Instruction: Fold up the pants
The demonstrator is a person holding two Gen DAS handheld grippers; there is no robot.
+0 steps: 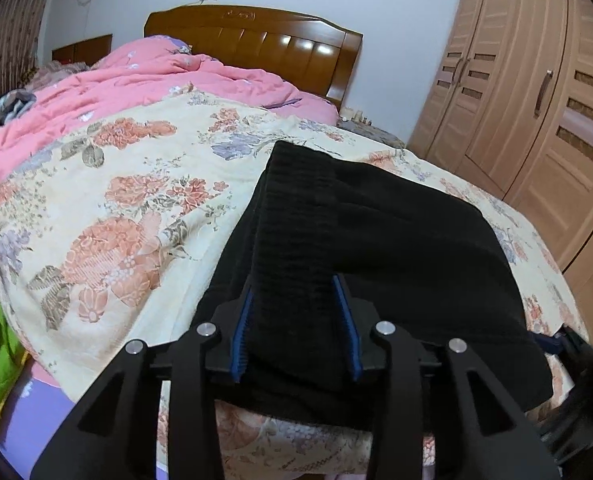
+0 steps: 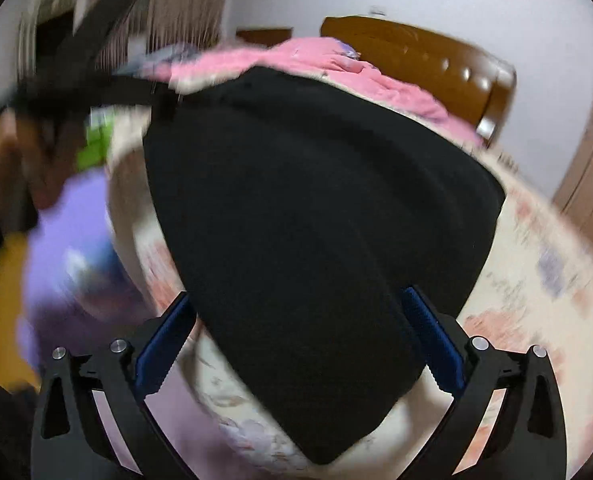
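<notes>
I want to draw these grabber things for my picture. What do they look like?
Both look the same. The left gripper and the right gripper are built from black plastic bars with triangle-shaped holes, joined by round silver pins. Each has two fingers lined with bright blue ridged pads, a bit like tiny saw teeth. No cables or sleeves show.

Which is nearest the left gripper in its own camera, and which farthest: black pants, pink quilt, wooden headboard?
From the left gripper:
1. Black pants, between its fingers.
2. Pink quilt, upper left, farther up the bed.
3. Wooden headboard, at the far wall.
</notes>
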